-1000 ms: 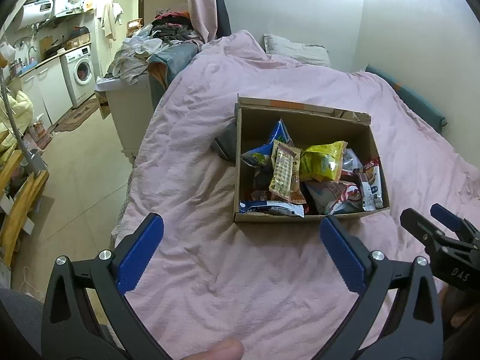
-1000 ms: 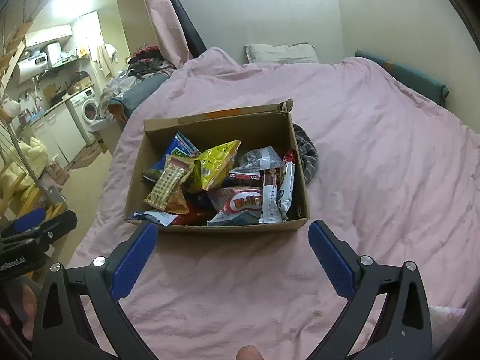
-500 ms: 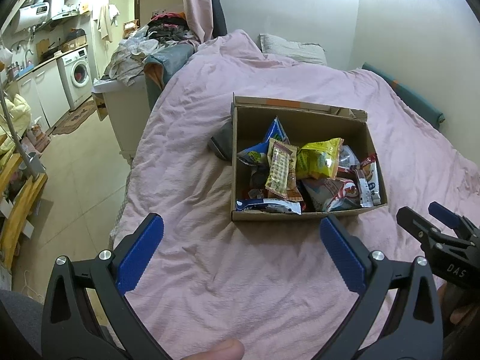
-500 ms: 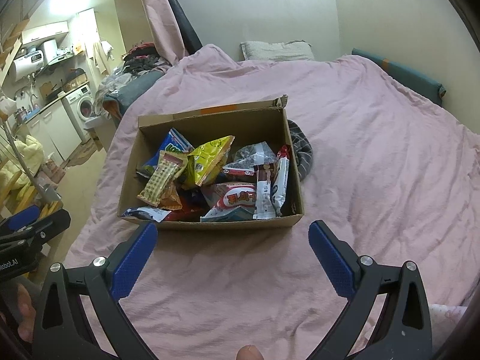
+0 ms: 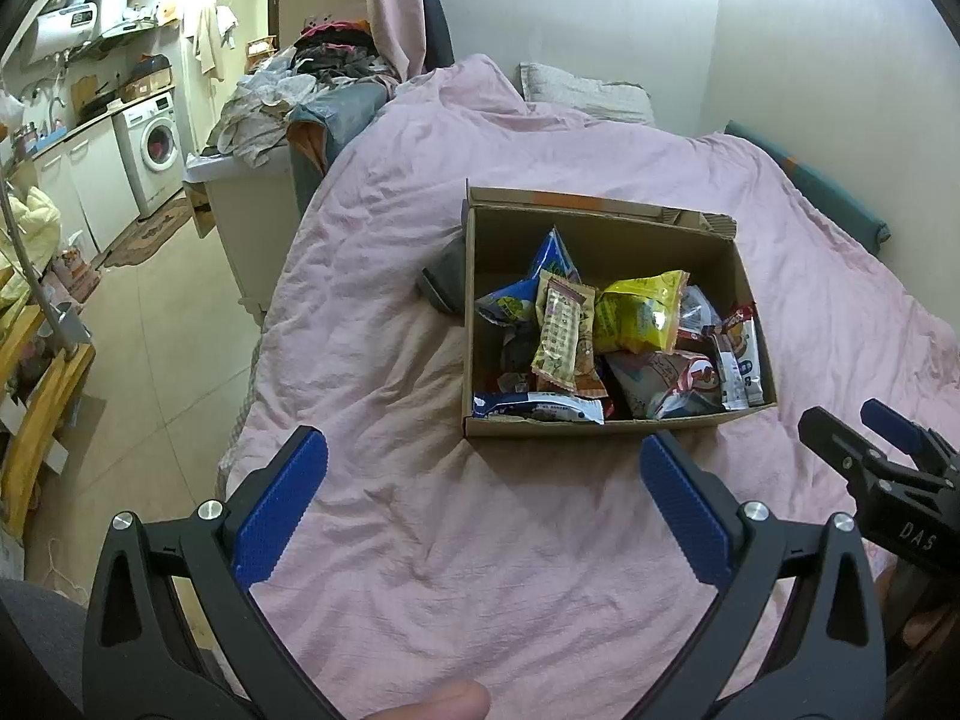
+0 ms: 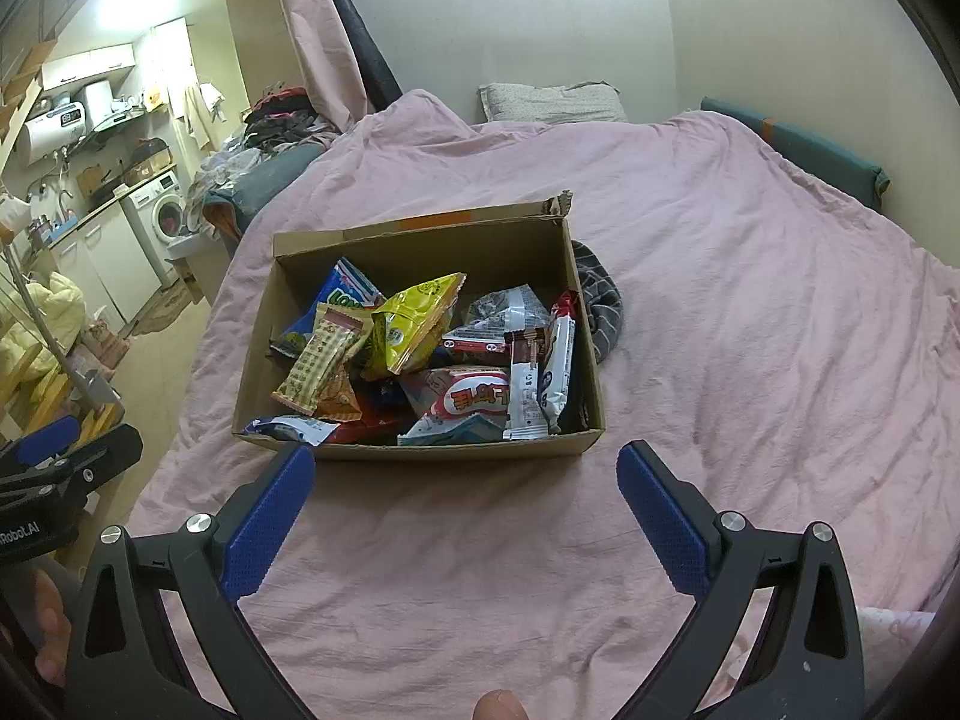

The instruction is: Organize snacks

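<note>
In the left wrist view, the left claw [image 5: 483,501] hangs wide open and empty over a pink bed [image 5: 480,570], its blue pads [image 5: 279,510] low in the frame. A cardboard box [image 5: 600,427] of snacks sits on the bed right of centre, just beyond the right-hand pad; inside, a yellow bag [image 5: 639,312] lies beside a tan bar [image 5: 561,336], with a blue wrapper [image 5: 540,409] along the near wall. A dark cloth [image 5: 445,282] touches the box's left side. The right claw [image 5: 870,450] shows at the right edge, and whether it is open cannot be told here. A washer [image 5: 156,147] stands at upper left. In the right wrist view, the right claw [image 6: 465,501] is likewise spread wide and empty above the bed [image 6: 750,330], the box [image 6: 456,450] at centre just past its pads [image 6: 267,519]. The yellow bag [image 6: 414,324] leans mid-box, a red-and-white pack [image 6: 474,402] near the front wall. A striped cloth [image 6: 600,312] lies against the box's right side. The left claw [image 6: 66,456] shows at the left edge.
</note>
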A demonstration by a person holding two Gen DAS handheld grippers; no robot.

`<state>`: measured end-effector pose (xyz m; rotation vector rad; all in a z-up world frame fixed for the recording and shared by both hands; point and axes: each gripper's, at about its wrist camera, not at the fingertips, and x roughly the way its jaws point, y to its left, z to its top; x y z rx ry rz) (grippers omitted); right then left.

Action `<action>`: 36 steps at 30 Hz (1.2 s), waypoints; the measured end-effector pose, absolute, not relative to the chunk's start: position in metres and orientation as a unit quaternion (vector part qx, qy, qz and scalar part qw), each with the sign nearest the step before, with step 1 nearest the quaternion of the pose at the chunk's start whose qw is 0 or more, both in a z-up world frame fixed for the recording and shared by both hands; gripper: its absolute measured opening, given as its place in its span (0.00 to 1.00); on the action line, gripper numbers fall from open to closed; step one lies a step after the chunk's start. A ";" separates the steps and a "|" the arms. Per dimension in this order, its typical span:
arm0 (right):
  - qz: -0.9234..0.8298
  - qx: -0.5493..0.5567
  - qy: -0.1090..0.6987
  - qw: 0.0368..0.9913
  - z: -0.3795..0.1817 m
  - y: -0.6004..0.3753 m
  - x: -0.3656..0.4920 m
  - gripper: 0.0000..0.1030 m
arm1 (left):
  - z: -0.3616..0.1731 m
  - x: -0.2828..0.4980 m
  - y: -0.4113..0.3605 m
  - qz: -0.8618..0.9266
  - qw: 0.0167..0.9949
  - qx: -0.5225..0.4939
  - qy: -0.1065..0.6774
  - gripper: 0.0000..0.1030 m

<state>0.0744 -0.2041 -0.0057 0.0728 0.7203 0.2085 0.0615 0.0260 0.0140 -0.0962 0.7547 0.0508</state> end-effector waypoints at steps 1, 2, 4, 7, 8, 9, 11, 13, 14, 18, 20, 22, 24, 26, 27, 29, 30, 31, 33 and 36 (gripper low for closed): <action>0.102 0.036 0.352 0.930 -0.006 -0.204 0.074 1.00 | 0.014 0.061 0.026 0.025 0.928 -0.047 0.368 1.00; 0.102 0.035 0.352 0.930 -0.006 -0.204 0.074 1.00 | 0.014 0.061 0.026 0.025 0.929 -0.047 0.367 1.00; 0.102 0.036 0.352 0.930 -0.006 -0.204 0.074 1.00 | 0.014 0.061 0.026 0.026 0.929 -0.046 0.367 1.00; 0.102 0.035 0.352 0.930 -0.006 -0.204 0.075 1.00 | 0.014 0.062 0.026 0.025 0.929 -0.047 0.367 1.00; 0.102 0.035 0.352 0.930 -0.006 -0.204 0.075 1.00 | 0.014 0.062 0.025 0.025 0.929 -0.047 0.367 1.00; 0.102 0.035 0.352 0.930 -0.006 -0.204 0.075 1.00 | 0.014 0.062 0.026 0.025 0.929 -0.047 0.367 1.00; 0.102 0.035 0.352 0.930 -0.006 -0.204 0.074 1.00 | 0.014 0.062 0.026 0.025 0.929 -0.048 0.367 1.00; 0.102 0.035 0.352 0.930 -0.006 -0.204 0.074 1.00 | 0.014 0.062 0.025 0.025 0.928 -0.047 0.367 1.00; 0.102 0.035 0.352 0.930 -0.006 -0.204 0.074 1.00 | 0.014 0.062 0.025 0.026 0.928 -0.047 0.368 1.00; 0.101 0.035 0.352 0.930 -0.006 -0.204 0.074 1.00 | 0.014 0.062 0.026 0.025 0.929 -0.047 0.367 1.00; 0.102 0.036 0.352 0.930 -0.006 -0.204 0.075 1.00 | 0.014 0.062 0.026 0.025 0.929 -0.047 0.367 1.00; 0.102 0.036 0.352 0.930 -0.006 -0.204 0.075 1.00 | 0.014 0.062 0.025 0.025 0.928 -0.047 0.368 1.00; 0.102 0.036 0.352 0.930 -0.006 -0.205 0.075 1.00 | 0.014 0.062 0.025 0.025 0.928 -0.046 0.368 1.00; 0.101 0.036 0.352 0.930 -0.006 -0.205 0.075 1.00 | 0.014 0.062 0.025 0.026 0.928 -0.045 0.368 1.00; 0.102 0.036 0.352 0.930 -0.006 -0.205 0.075 1.00 | 0.014 0.062 0.025 0.026 0.928 -0.045 0.369 1.00; 0.102 0.036 0.352 0.930 -0.006 -0.205 0.075 1.00 | 0.013 0.062 0.027 0.025 0.928 -0.046 0.370 1.00; 0.102 0.036 0.352 0.930 -0.006 -0.205 0.075 1.00 | 0.013 0.062 0.027 0.025 0.928 -0.047 0.370 1.00; 0.102 0.035 0.352 0.930 -0.006 -0.205 0.075 1.00 | 0.013 0.062 0.027 0.025 0.928 -0.047 0.369 1.00; 0.102 0.036 0.352 0.930 -0.006 -0.205 0.075 1.00 | 0.013 0.062 0.027 0.026 0.928 -0.046 0.369 1.00; 0.102 0.036 0.352 0.930 -0.006 -0.205 0.075 1.00 | 0.013 0.062 0.027 0.024 0.927 -0.047 0.371 1.00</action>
